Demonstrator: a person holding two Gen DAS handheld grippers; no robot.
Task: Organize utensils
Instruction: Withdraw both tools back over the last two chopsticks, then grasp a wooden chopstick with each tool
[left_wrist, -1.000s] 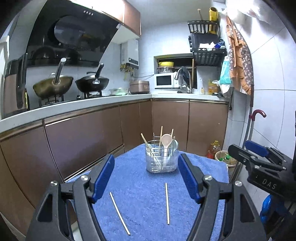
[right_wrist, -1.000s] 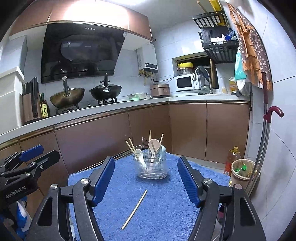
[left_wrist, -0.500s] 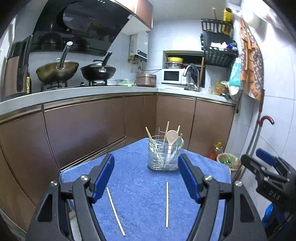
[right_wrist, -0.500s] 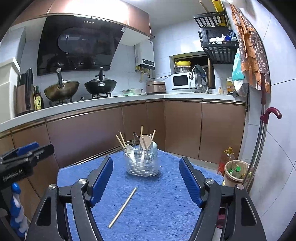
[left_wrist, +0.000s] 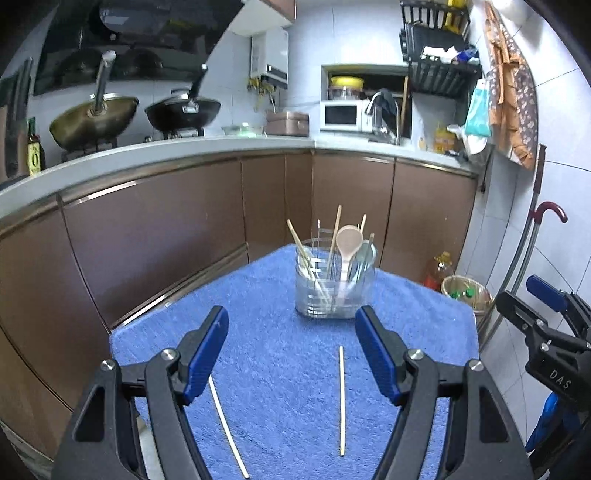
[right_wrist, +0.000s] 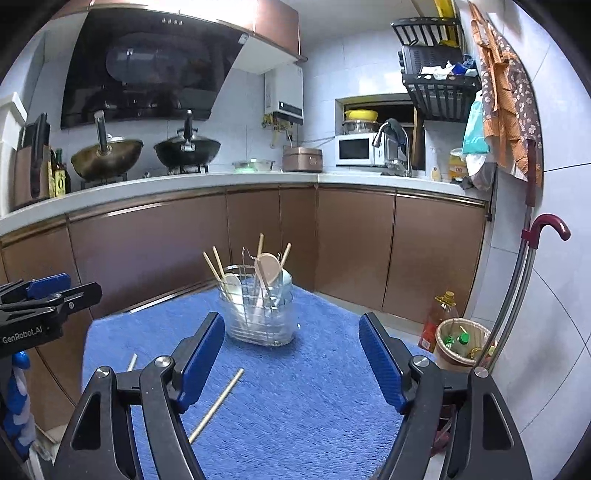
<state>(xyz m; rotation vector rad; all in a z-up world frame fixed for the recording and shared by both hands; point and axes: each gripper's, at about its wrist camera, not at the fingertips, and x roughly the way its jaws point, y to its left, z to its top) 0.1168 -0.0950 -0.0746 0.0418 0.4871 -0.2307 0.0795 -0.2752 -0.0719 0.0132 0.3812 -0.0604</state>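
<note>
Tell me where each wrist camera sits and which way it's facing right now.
Left wrist: on the left gripper, looking forward and down at the blue cloth; right gripper at right edge.
Right wrist: on the right gripper, same heading; left gripper at left edge.
Shared: utensil holder, loose chopsticks, kitchen counter.

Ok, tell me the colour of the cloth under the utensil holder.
Blue, a fluffy towel-like cloth; it shows best in the right wrist view, under the utensil holder.
</note>
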